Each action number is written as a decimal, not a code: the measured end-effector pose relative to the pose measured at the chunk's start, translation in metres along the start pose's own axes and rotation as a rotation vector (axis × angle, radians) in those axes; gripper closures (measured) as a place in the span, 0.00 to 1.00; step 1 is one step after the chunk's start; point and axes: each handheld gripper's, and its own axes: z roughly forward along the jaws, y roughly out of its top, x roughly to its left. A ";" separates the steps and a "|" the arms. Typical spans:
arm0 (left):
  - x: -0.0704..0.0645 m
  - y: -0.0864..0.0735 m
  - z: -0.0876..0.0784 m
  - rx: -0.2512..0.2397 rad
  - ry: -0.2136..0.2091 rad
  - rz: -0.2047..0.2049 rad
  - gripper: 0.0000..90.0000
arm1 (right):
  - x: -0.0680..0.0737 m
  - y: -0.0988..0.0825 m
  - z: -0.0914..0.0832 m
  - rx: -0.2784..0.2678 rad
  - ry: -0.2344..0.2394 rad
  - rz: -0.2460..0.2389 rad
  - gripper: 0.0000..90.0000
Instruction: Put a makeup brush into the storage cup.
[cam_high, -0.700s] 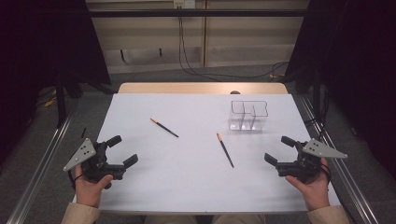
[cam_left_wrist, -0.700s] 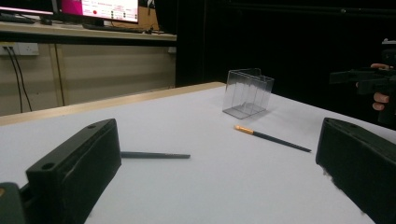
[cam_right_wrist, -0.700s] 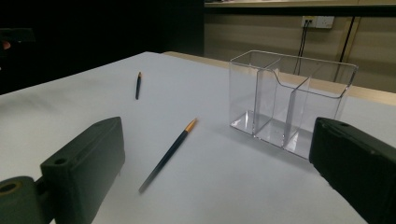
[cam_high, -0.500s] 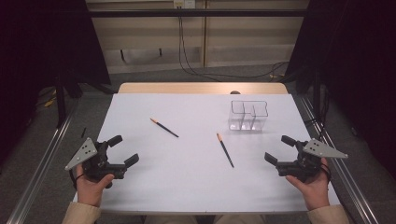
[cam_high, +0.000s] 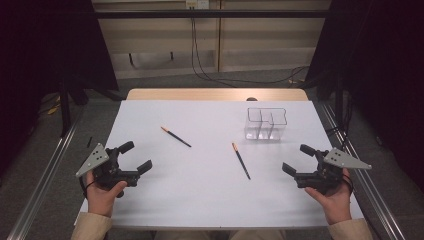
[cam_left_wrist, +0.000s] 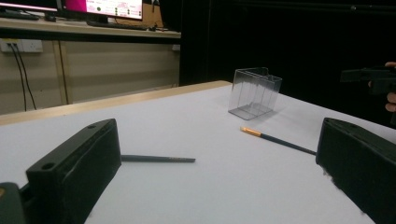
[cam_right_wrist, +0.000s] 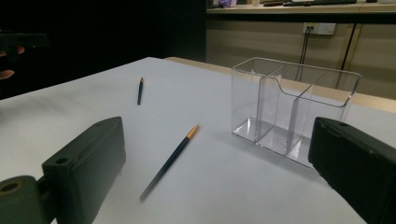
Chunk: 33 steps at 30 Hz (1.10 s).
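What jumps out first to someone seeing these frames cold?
Two dark pencils with orange ends lie loose on the white table: the left pencil left of centre, the right pencil nearer the middle. A clear divided holder stands empty toward the far right. At the near corners, the left tool and right tool are open and hold nothing.

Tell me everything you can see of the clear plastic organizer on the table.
The clear plastic organizer is a small see-through box, open at the top, with inner walls dividing it into compartments; in the right gripper view one wall has a scooped, lowered edge. It looks like rigid acrylic with dark-looking rims. It stands upright on the white table, toward the far right part, and looks empty. Nothing touches it but the table; a pencil lies apart from it, nearer the person.
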 end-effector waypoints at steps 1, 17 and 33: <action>0.001 0.001 0.001 -0.001 0.002 0.000 0.00 | 0.000 0.000 0.000 0.007 0.004 -0.002 0.04; 0.022 0.003 0.048 0.001 0.057 -0.018 0.00 | -0.003 -0.003 -0.005 0.001 -0.014 0.003 0.04; 0.028 -0.001 0.108 0.079 0.083 0.015 0.00 | -0.002 -0.002 -0.001 0.004 -0.003 -0.005 0.04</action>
